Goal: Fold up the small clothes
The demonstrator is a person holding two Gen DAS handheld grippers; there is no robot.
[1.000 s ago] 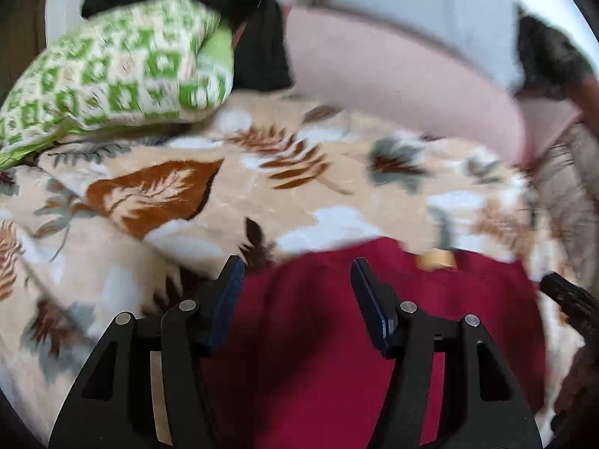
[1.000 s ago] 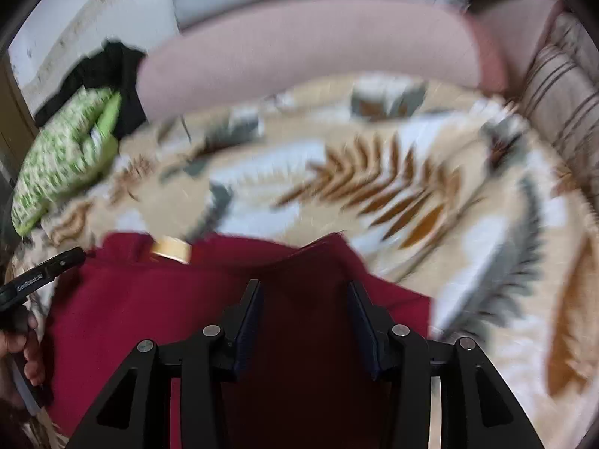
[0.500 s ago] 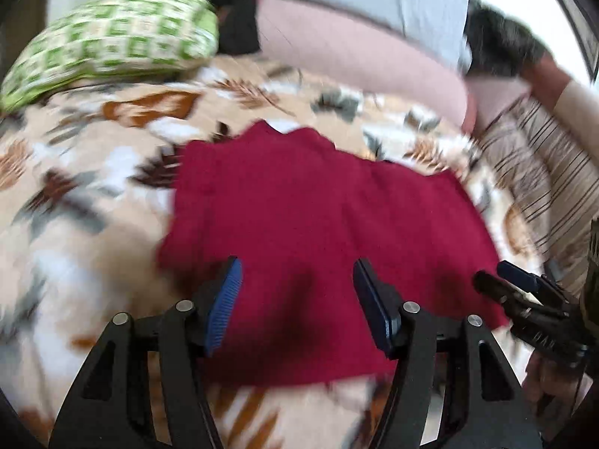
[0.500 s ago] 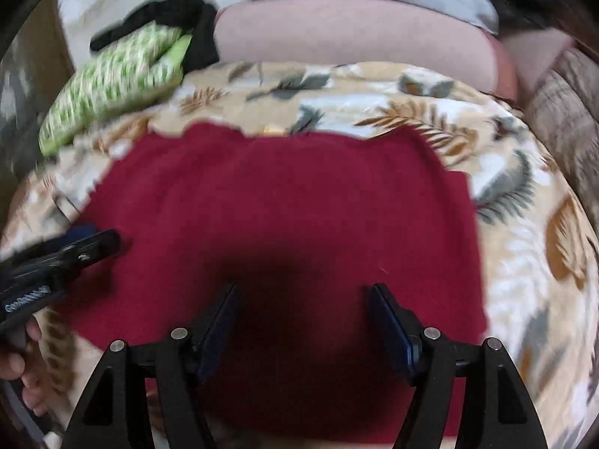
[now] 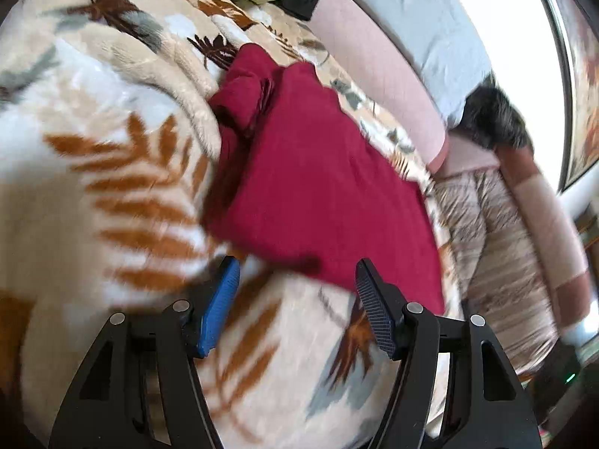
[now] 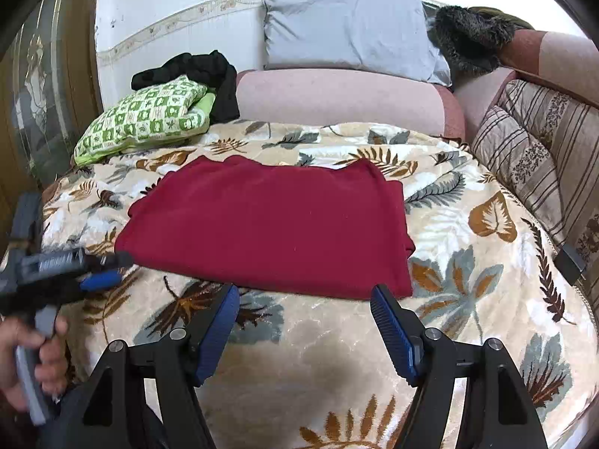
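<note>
A dark red garment (image 6: 269, 224) lies spread flat on the leaf-patterned blanket (image 6: 468, 262). In the left wrist view the garment (image 5: 318, 172) runs away diagonally, its far end bunched up. My right gripper (image 6: 304, 299) is open and empty, just short of the garment's near edge. My left gripper (image 5: 295, 273) is open and empty at the garment's near left edge. It also shows blurred at the left of the right wrist view (image 6: 101, 269), held in a hand.
A green patterned pillow (image 6: 142, 119) and a black garment (image 6: 202, 71) lie at the back left. A pink bolster (image 6: 337, 97), a grey pillow (image 6: 348, 33) and a dark fur item (image 6: 471, 37) line the back. Striped cushions (image 6: 535, 157) run along the right.
Both grippers have pulled back off the red garment toward the near edge of the bed. The left gripper has swung to the left side, and the garment now lies flat.
</note>
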